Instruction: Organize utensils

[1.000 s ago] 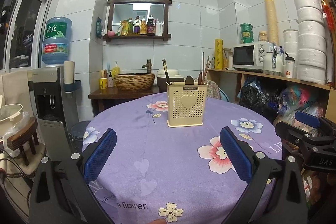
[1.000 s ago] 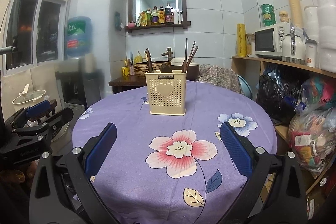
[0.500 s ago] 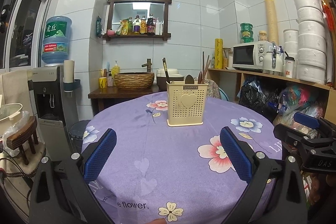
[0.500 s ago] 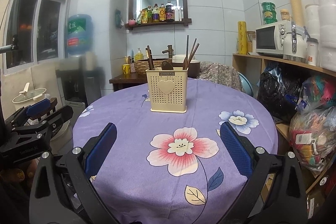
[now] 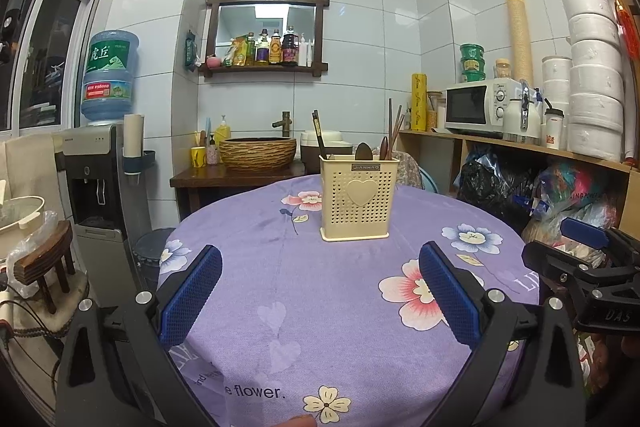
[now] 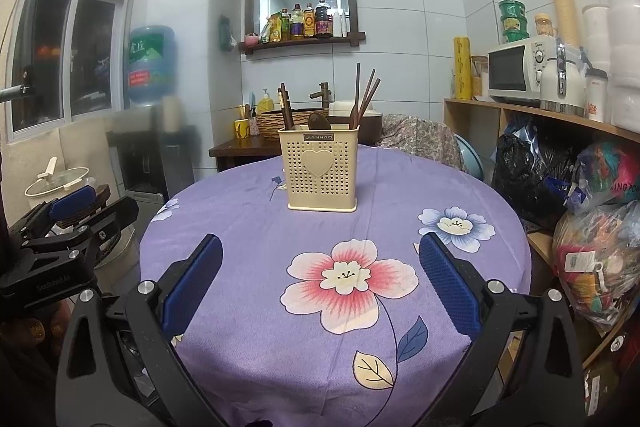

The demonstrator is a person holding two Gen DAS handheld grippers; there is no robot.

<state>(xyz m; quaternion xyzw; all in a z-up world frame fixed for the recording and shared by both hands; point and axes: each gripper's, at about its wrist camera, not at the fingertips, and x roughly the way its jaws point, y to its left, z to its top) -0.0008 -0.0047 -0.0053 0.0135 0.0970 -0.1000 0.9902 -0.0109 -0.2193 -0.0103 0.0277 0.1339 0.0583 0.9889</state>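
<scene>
A cream perforated utensil holder [image 5: 357,197] [image 6: 322,168] with a heart on its front stands upright on the round table's purple flowered cloth [image 5: 328,291] [image 6: 248,211]. Dark chopsticks [image 6: 365,95] and a brown spoon [image 6: 319,121] stick up out of it. My left gripper [image 5: 320,291] hangs open over the near part of the table, well short of the holder, nothing between its blue pads. My right gripper [image 6: 320,287] is open too, empty, above the big pink flower. Each gripper shows at the edge of the other's view.
A wooden side table with a woven basin [image 5: 258,153] stands behind the table. A water dispenser [image 5: 100,167] is at the left. Shelving with a microwave [image 5: 478,105], jars, paper rolls and stuffed bags [image 6: 592,227] runs along the right.
Both grippers stay open and almost still. The right wrist view has shifted slightly, with the holder sitting a little lower and to the right than a second ago.
</scene>
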